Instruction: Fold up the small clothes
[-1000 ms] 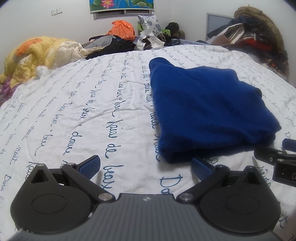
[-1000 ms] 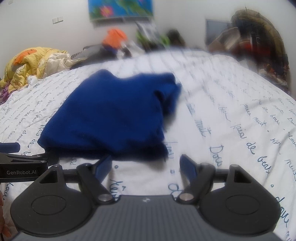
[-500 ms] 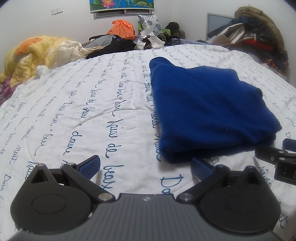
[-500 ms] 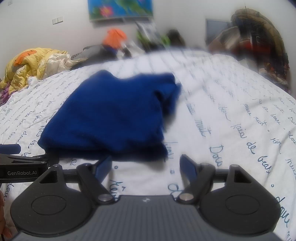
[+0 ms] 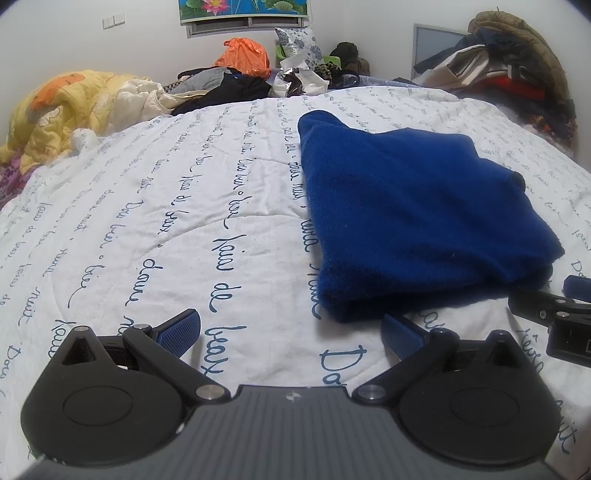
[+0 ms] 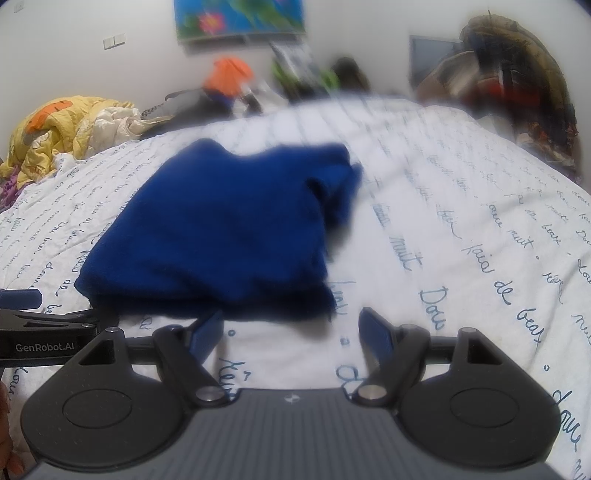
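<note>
At the far left a crumpled yellow quilt is heaped at the bed's edge, with an orange bag and a jumble of dark clothes along the head of the bed under a flower picture on the wall. The bed is covered by a white bedspread printed with lines of blue handwriting.

The left tongs hover low over that bedspread with their blue-padded jaws spread wide and nothing between them but bare cloth. The folded blue garment lies flat on the bed ahead of them and to their right; its near folded corner sits just beyond the right-hand pad, close to it, though whether pad and cloth touch cannot be told.

From the right wrist view the same blue garment lies ahead and to the left of the right tongs. These also stand wide open and hold nothing. The garment's near edge runs just beyond the left-hand pad, which overlaps the dark hem in the picture, and stops short of the right-hand pad, in front of which is only white bedspread. The view is blurred toward its middle and far side.

At the far right a pile of coats and clothes is stacked against the wall.
</note>
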Motion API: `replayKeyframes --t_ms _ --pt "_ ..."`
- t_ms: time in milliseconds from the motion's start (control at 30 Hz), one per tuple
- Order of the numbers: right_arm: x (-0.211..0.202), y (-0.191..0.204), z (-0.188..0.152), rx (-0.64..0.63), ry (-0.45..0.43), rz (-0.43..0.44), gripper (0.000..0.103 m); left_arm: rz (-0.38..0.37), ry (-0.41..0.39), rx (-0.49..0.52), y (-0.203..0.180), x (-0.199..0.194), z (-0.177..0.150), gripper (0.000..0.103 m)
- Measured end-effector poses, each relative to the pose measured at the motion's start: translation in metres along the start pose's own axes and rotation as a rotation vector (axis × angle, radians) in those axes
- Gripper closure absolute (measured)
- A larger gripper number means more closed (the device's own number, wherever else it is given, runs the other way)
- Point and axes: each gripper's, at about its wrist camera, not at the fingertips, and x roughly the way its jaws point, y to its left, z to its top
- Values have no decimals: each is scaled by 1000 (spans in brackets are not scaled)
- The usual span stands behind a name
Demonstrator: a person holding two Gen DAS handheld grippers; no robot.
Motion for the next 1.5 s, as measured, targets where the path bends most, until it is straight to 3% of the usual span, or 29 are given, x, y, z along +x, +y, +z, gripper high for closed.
replayKeyframes --t_ms 700,1500 --pt "5 2 -6 -14 -6 -13 20 -15 -7 -59 4 3 -7 0" --pt "8 7 -8 -48 -10 -20 14 -17 -17 -60 3 3 -7 0"
